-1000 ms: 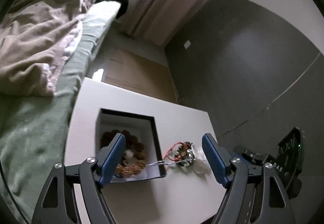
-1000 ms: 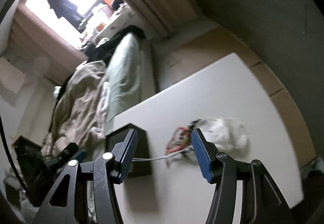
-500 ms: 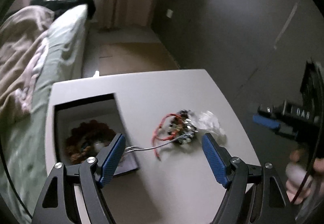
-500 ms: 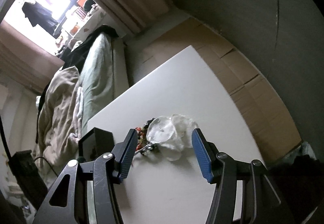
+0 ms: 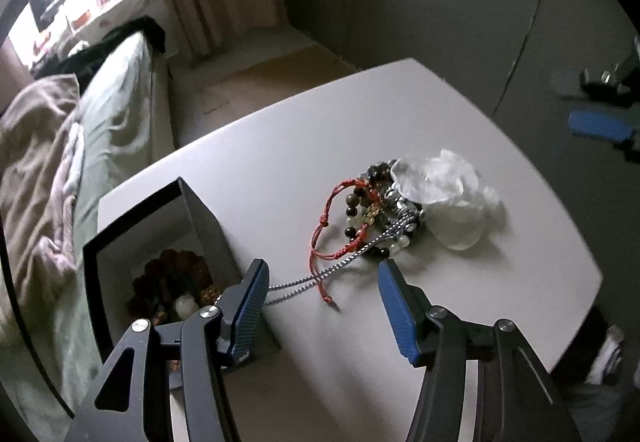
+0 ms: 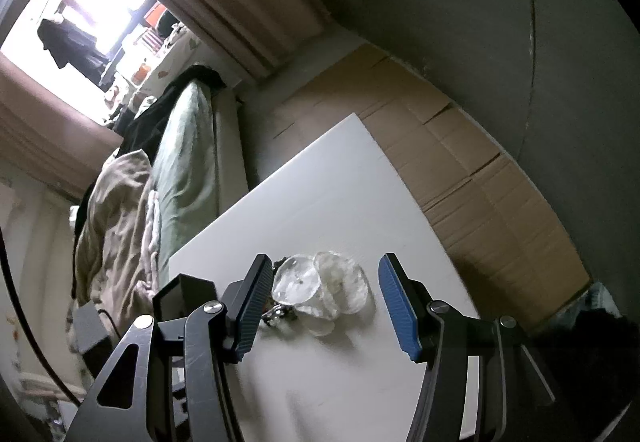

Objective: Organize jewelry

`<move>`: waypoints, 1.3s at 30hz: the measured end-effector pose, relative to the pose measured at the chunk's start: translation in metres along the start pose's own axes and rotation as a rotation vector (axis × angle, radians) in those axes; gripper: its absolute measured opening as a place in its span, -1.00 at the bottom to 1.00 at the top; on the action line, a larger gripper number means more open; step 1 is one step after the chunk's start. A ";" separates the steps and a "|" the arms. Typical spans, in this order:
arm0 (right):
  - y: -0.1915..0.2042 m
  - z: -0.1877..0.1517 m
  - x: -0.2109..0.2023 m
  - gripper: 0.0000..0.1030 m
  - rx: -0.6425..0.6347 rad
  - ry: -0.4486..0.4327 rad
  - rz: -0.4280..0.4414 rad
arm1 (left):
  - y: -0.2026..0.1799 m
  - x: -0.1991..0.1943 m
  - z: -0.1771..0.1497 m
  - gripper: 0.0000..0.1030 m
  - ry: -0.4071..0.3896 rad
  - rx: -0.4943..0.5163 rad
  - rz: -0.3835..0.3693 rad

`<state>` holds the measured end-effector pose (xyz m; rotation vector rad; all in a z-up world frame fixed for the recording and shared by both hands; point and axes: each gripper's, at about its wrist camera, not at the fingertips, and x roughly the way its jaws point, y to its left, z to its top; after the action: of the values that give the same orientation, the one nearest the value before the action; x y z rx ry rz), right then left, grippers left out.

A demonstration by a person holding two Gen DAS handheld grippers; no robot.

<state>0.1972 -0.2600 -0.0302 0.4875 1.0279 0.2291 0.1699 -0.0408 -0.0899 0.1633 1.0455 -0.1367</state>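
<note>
Hovering over the near part of the white table (image 5: 420,122), the left gripper (image 5: 322,282) has its blue-padded jaws spread wide and grips nothing; a silver braided cord (image 5: 320,276) runs across the gap between them and disappears behind the left fingertip, though whether it touches the pad cannot be told. The right gripper (image 6: 320,280) is likewise wide open and empty, its jaws framing a crumpled clear plastic bag (image 6: 324,286) that lies on the table. The left wrist view alone shows the whole tangle of jewelry (image 5: 368,210): a red cord bracelet (image 5: 332,226), dark and pale bead bracelets and the silver cord, heaped against the plastic bag (image 5: 448,198) toward the table's right edge. In the right wrist view only a small dark bit of that pile (image 6: 280,312) peeks out beside the left finger. A black box (image 5: 160,254) with a white lining stands open at the table's left edge, holding a ring of brown beads (image 5: 172,278) and one pale bead. The right wrist view catches only the box's outer black wall (image 6: 180,298), not its contents. A bed with green sheet and beige blanket (image 5: 36,170) runs along the table's left side.
</note>
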 end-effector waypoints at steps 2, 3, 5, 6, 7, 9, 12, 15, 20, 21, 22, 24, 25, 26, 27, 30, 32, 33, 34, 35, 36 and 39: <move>0.000 0.000 0.001 0.09 -0.005 0.006 -0.008 | -0.006 0.006 0.000 0.10 0.016 0.035 0.031; -0.001 0.000 0.002 0.09 -0.006 0.012 -0.011 | -0.008 0.009 0.000 0.10 0.021 0.052 0.043; -0.002 0.000 0.006 0.09 -0.003 0.028 -0.012 | -0.012 0.014 -0.001 0.10 0.035 0.081 0.065; -0.003 0.000 0.007 0.09 0.000 0.034 -0.013 | -0.015 0.017 -0.001 0.10 0.040 0.097 0.069; -0.004 0.000 0.008 0.09 0.002 0.039 -0.015 | -0.016 0.019 0.000 0.10 0.050 0.104 0.065; -0.005 0.000 0.010 0.09 0.008 0.046 -0.021 | -0.021 0.022 0.000 0.08 0.055 0.130 0.081; -0.008 0.000 0.011 0.09 0.015 0.052 -0.022 | -0.021 0.028 -0.002 -0.27 0.064 0.135 0.126; -0.010 -0.001 0.010 0.10 0.019 0.053 -0.026 | -0.011 0.024 -0.001 -0.68 0.053 0.105 0.134; -0.014 -0.002 0.011 0.09 0.029 0.059 -0.029 | 0.014 0.012 0.001 -1.00 0.023 0.003 0.027; -0.014 -0.002 0.011 0.09 0.030 0.061 -0.030 | 0.020 0.007 0.001 -1.00 0.009 -0.021 0.018; -0.014 -0.002 0.012 0.09 0.030 0.063 -0.031 | 0.026 0.002 0.002 -1.00 -0.006 -0.043 0.000; -0.013 -0.003 0.015 0.09 0.027 0.071 -0.033 | 0.030 -0.007 0.002 -1.00 -0.029 -0.086 -0.040; -0.012 -0.003 0.017 0.09 0.026 0.076 -0.033 | 0.038 -0.014 0.003 -1.00 -0.048 -0.119 -0.065; -0.011 -0.003 0.019 0.09 0.023 0.083 -0.030 | 0.040 -0.017 0.005 -1.00 -0.060 -0.135 -0.082; -0.010 -0.003 0.021 0.09 0.021 0.088 -0.029 | 0.043 -0.022 0.005 -1.00 -0.075 -0.154 -0.102; -0.007 -0.005 0.026 0.09 0.010 0.103 -0.029 | 0.053 -0.032 0.007 -1.00 -0.106 -0.204 -0.140; -0.005 -0.007 0.029 0.09 0.005 0.109 -0.031 | 0.053 -0.037 0.009 -1.00 -0.123 -0.197 -0.158; -0.003 -0.007 0.030 0.09 0.002 0.113 -0.032 | 0.051 -0.040 0.009 -1.00 -0.127 -0.182 -0.172; -0.003 -0.007 0.031 0.09 0.000 0.116 -0.032 | 0.050 -0.040 0.010 -1.00 -0.121 -0.168 -0.190; -0.002 -0.007 0.032 0.09 -0.003 0.120 -0.029 | 0.048 -0.040 0.011 -1.00 -0.105 -0.151 -0.212; -0.001 -0.006 0.033 0.09 -0.003 0.122 -0.026 | 0.046 -0.037 0.013 -0.98 -0.081 -0.136 -0.228; -0.001 -0.004 0.035 0.09 0.007 0.124 -0.015 | 0.040 -0.025 0.016 -0.62 0.011 -0.130 -0.227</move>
<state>0.2116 -0.2453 -0.0593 0.4763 1.1538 0.2447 0.1788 -0.0043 -0.0571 -0.0736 1.0782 -0.2726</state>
